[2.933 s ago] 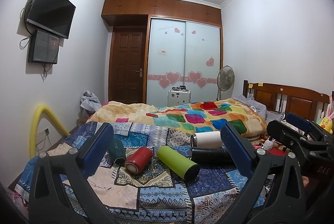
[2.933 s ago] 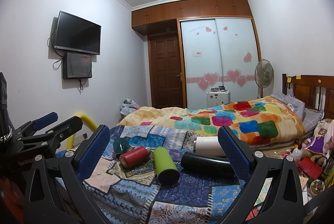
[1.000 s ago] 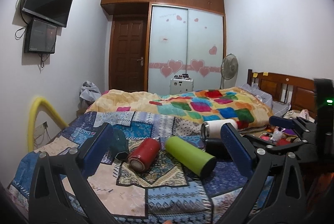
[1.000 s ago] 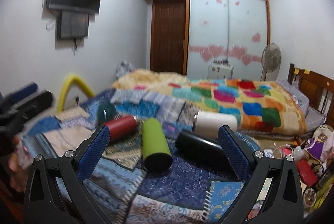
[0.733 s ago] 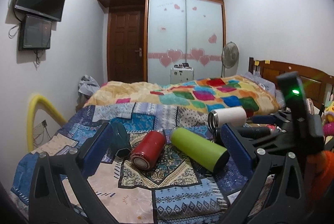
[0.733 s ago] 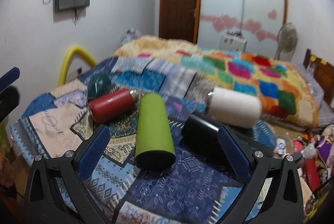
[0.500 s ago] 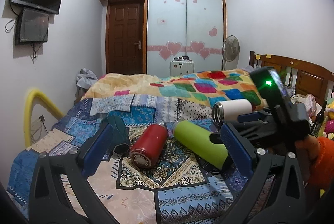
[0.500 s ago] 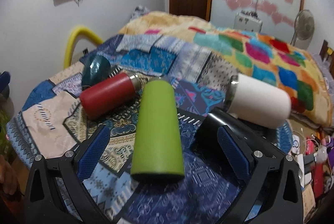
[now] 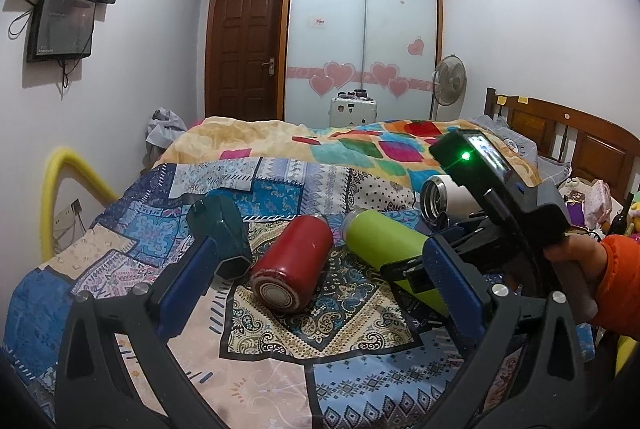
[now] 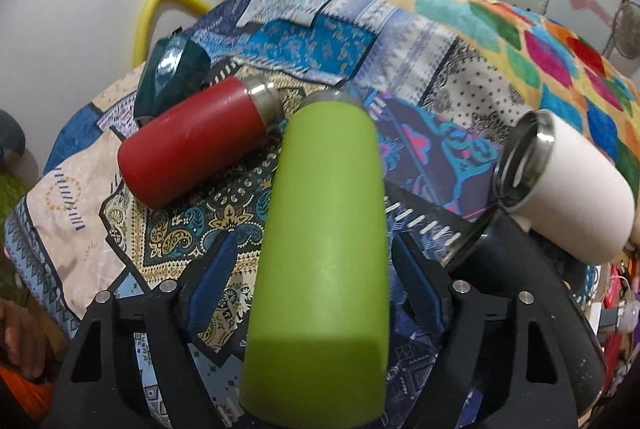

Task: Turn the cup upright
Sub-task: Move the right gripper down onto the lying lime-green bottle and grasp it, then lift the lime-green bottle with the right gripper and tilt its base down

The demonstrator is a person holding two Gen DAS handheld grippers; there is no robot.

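while the green cup (image 10: 324, 241) lies on its side on the patterned bedspread (image 9: 344, 357), long axis running away from the right wrist camera, flat base toward the lens and metal-rimmed mouth pointing at the far bedding, the right gripper (image 10: 316, 285) straddles its lower body, fingers (image 10: 212, 281) on either side, though contact with the cup can't be told. left gripper (image 9: 320, 281) hangs above the bedspread with fingers wide apart, holding nothing. red cup (image 9: 292, 265), dark teal cup (image 9: 220, 233), white cup (image 10: 568, 189) and black cup (image 10: 516, 269) also lie tipped over nearby.
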